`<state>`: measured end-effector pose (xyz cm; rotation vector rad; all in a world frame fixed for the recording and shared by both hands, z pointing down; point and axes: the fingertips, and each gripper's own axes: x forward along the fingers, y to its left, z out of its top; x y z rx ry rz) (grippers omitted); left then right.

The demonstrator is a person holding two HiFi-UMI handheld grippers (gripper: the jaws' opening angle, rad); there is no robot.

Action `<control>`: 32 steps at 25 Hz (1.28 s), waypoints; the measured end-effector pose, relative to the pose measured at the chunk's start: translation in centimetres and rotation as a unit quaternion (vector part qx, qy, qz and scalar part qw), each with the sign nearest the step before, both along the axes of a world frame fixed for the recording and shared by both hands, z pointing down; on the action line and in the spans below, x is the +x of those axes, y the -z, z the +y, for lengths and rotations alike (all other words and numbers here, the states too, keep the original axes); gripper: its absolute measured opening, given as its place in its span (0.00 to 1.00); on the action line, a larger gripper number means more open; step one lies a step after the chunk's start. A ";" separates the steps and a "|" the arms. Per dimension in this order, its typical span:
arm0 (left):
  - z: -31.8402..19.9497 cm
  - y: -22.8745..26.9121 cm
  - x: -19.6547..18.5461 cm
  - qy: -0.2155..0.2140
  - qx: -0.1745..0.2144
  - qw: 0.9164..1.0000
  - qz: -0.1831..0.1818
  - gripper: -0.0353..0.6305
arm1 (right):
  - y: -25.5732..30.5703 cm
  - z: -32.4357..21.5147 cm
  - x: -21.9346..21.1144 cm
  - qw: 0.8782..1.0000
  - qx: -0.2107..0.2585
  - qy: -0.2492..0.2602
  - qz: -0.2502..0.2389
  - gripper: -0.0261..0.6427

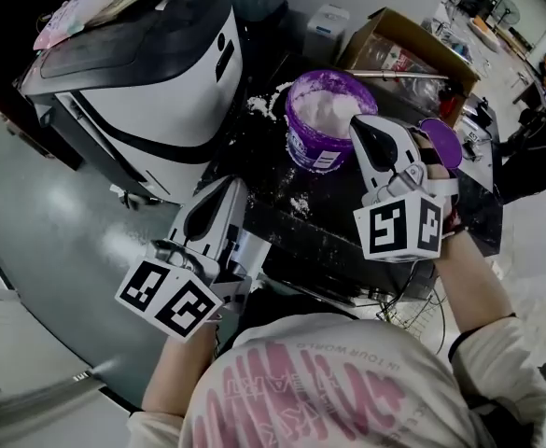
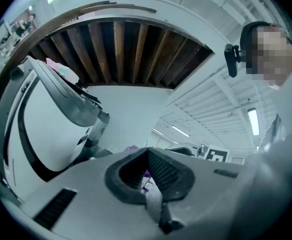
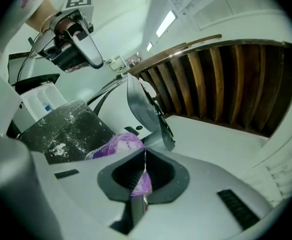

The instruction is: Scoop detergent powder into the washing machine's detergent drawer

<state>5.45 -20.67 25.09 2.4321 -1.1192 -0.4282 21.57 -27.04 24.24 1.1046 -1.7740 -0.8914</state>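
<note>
1. Cluttered workshop-type room. The black table [image 1: 282,180] has a grainy white powder spill [image 1: 298,205] on it. The washing machine [image 1: 161,91] sits at the table's left, grey lid [image 3: 145,106] raised.
2. Task item: the purple tub [image 1: 327,110] is on that table beside the machine, uncapped, w/ white powder close to the rim. Detergent drawer: can't pick it out in any view.
3. Right gripper [image 3: 145,163]: jaws closed on a thin purple piece [image 3: 141,185]. Prob the scoop, not sure. Its tip is just beside the tub's right rim.
4. Left gripper [image 2: 146,170]: jaws closed, nothing in them that I can see, only a purple sliver at the seam. It's off the table's front-left, apart from the tub.
5. Risk: the tub looks like light, thin plastic and nothing holds it. Dig one-handed and it prob slides or tips, so more spill. Brace it w/ the left.
6. Risk: your grip is narrow, smooth plastic on ribbed pads. A loaded scoop could twist and dump en route. Keep it level, small loads.
7. Risk: loose powder on a glossy top gives the tub slick footing.
8. Materials:
   - Machine: glossy white/black moulded shell, rounded corners.
   - Tub: round, label on the front.
   - Purple disc [image 1: 443,144] by your right hand: flat, round, prob the tub's cap.
</note>
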 end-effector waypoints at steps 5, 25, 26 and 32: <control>1.9 -0.4 -1.7 0.041 0.004 0.999 -0.007 0.06 | -0.1 1.5 -1.7 1.000 0.002 0.028 -0.011 0.05; 4.2 0.0 -10.2 0.094 0.009 0.996 0.004 0.06 | 0.2 5.4 -12.7 0.995 0.003 0.101 0.009 0.05; 4.3 -0.1 -10.8 0.090 0.007 0.996 0.003 0.06 | 0.1 5.5 -13.3 0.995 0.002 0.097 0.012 0.05; 4.7 -0.3 -14.8 0.069 -0.005 0.998 0.003 0.06 | -0.8 6.4 -17.2 0.997 -0.014 0.073 0.013 0.05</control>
